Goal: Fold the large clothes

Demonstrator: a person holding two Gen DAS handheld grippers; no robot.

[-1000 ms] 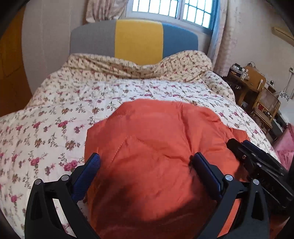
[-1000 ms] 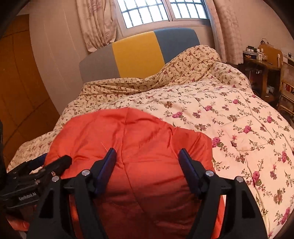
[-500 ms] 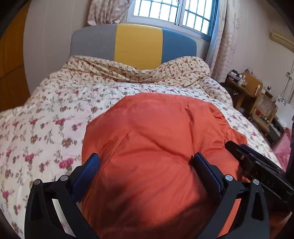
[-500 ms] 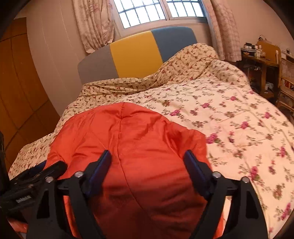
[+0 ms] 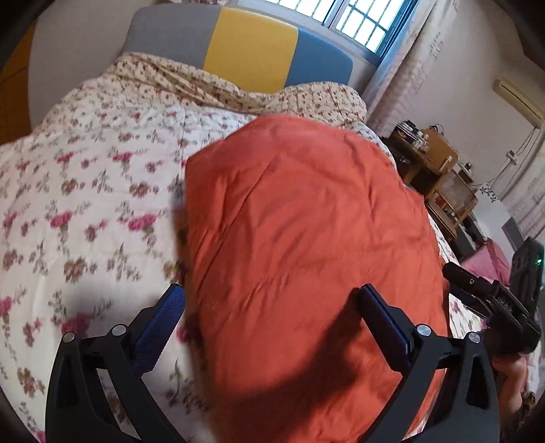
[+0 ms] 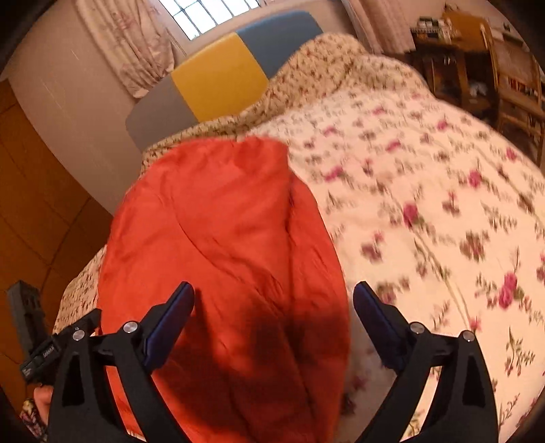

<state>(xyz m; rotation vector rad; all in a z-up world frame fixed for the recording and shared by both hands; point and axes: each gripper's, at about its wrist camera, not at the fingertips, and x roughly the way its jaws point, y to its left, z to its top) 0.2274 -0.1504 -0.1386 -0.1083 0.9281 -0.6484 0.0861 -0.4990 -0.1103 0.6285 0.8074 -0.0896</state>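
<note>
A large orange padded garment point(image 5: 306, 245) lies folded on the flowered quilt point(image 5: 85, 204) of a bed; it also shows in the right wrist view point(image 6: 221, 245). My left gripper point(image 5: 270, 306) is open and empty, above the garment's near left edge. My right gripper point(image 6: 274, 306) is open and empty, above the garment's near right edge. The right gripper shows at the right of the left wrist view point(image 5: 494, 303), and the left gripper shows at the left of the right wrist view point(image 6: 44, 351). The garment's near end is hidden under the grippers.
A grey, yellow and blue headboard point(image 5: 238, 51) stands at the far end under a window point(image 5: 357, 24). Wooden furniture point(image 5: 439, 170) with small items stands to the right of the bed. A wooden wardrobe point(image 6: 34, 204) is at the left.
Both grippers have risen and tilted down over the garment, the left swinging left and the right swinging right. Both stay open. The garment lies as before.
</note>
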